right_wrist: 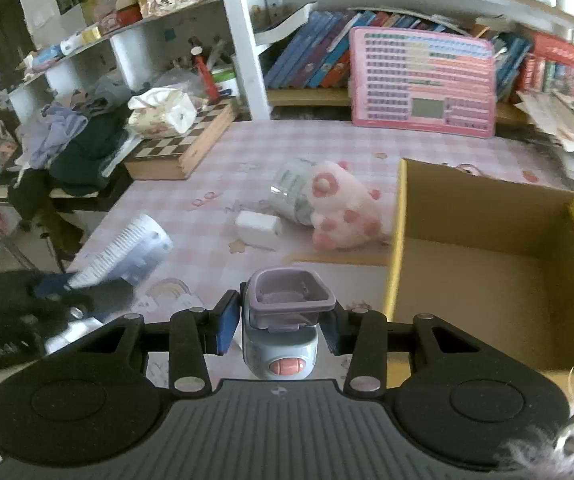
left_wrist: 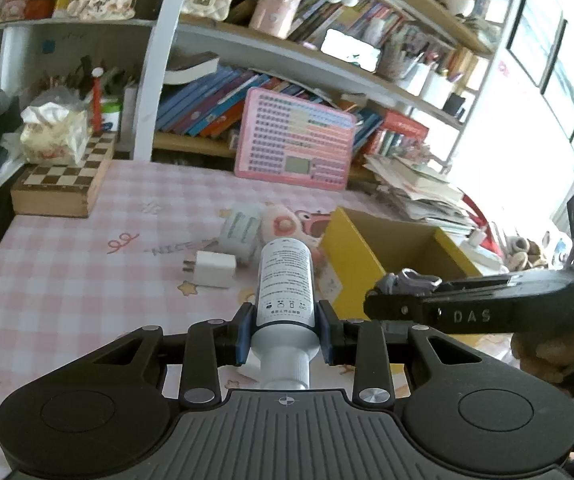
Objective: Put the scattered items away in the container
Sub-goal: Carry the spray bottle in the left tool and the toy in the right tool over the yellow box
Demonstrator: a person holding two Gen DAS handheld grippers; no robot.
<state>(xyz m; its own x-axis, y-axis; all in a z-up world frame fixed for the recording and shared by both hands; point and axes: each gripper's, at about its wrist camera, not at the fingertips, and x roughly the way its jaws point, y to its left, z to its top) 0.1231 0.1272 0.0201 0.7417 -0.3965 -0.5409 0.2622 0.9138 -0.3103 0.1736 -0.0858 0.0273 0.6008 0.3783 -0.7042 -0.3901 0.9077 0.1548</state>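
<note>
My left gripper (left_wrist: 285, 330) is shut on a white spray bottle (left_wrist: 285, 284), held above the pink checked tablecloth. My right gripper (right_wrist: 281, 322) is shut on a small purple-and-blue container with a pink button (right_wrist: 283, 320), just left of the open yellow cardboard box (right_wrist: 487, 272). The box also shows in the left wrist view (left_wrist: 351, 248), with the right gripper (left_wrist: 391, 300) in front of it. On the table lie a white charger plug (right_wrist: 257, 226), a clear plastic packet (right_wrist: 293, 192) and a pink plush toy (right_wrist: 343, 208). The box looks empty.
A wooden chessboard box (right_wrist: 183, 148) with a tissue pack sits at the back left. A pink keyboard toy (right_wrist: 423, 84) leans on the bookshelf. Paper stacks (right_wrist: 567, 128) lie at the right. Clothes pile on a chair (right_wrist: 83, 148) left of the table.
</note>
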